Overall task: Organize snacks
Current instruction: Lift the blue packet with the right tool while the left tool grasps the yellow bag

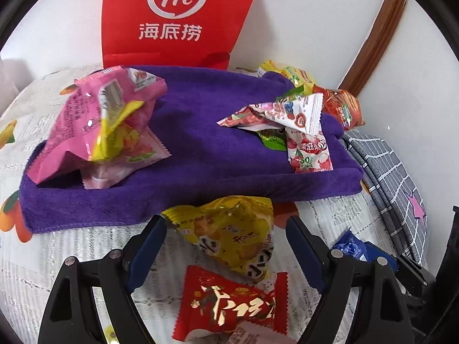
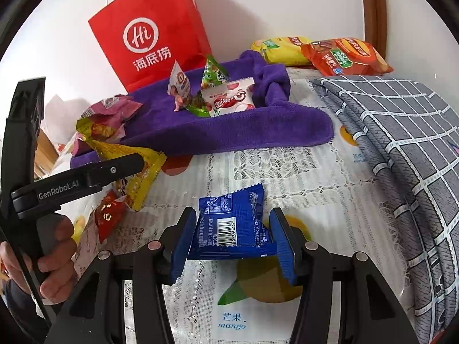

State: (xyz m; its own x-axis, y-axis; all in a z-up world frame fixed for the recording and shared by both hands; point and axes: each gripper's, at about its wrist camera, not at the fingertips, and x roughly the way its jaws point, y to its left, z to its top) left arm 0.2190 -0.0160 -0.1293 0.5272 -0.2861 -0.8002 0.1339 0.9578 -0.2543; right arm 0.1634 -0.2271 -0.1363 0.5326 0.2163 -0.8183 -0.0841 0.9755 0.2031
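Note:
My right gripper (image 2: 233, 230) is shut on a blue snack packet (image 2: 233, 223), held just above the lace tablecloth (image 2: 301, 172). My left gripper (image 1: 226, 229) is open, its fingers on either side of a yellow snack packet (image 1: 229, 235) that lies on the cloth; a red packet (image 1: 229, 306) lies nearer the camera. The left gripper also shows in the right wrist view (image 2: 134, 163). A folded purple towel (image 1: 200, 149) holds pink and yellow packets (image 1: 106, 126) on its left and white-red and green packets (image 1: 298, 126) on its right.
A red paper bag (image 1: 178, 20) stands against the wall behind the towel. Yellow (image 2: 284, 48) and orange chip bags (image 2: 344, 57) lie at the back right. A grey checked cloth (image 2: 401, 149) covers the right side. A wooden frame (image 1: 378, 37) runs up the wall.

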